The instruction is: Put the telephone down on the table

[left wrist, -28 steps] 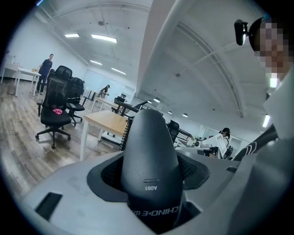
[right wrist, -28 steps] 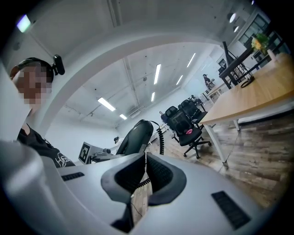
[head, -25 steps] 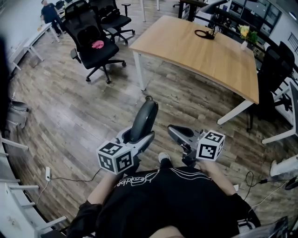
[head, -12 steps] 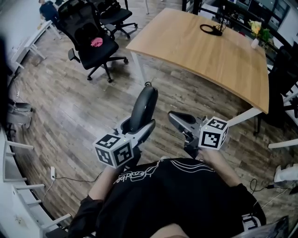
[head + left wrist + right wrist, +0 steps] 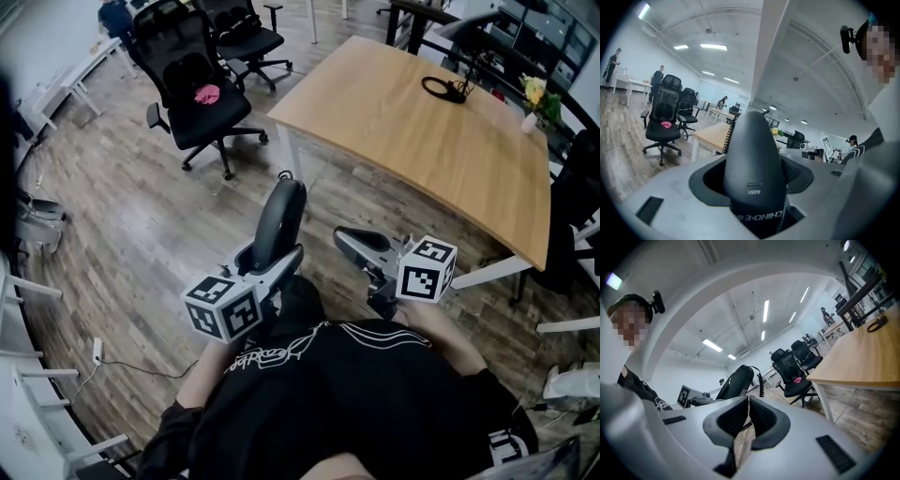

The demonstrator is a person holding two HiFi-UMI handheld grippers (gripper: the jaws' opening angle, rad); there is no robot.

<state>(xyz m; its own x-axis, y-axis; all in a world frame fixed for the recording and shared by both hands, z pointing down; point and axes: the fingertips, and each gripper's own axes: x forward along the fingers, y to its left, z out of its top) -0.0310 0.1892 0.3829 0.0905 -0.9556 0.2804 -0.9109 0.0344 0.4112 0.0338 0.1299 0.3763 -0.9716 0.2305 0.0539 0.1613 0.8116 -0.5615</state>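
Nearer the table (image 5: 422, 131) than a second ago, I hold the telephone (image 5: 281, 211) upright over the floor, left gripper (image 5: 267, 261) fingers clamped mid-body on its stiff, smooth, probably light shell, right gripper (image 5: 345, 236) fingers closed, empty.

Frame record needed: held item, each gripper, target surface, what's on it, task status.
Held item: telephone handset, upright between the left gripper jaws, clamped
Right gripper: jaws together, nothing held
Target surface: wooden table, ahead of both grippers
On table: black looped item at the far side
Task status: handset not yet set down
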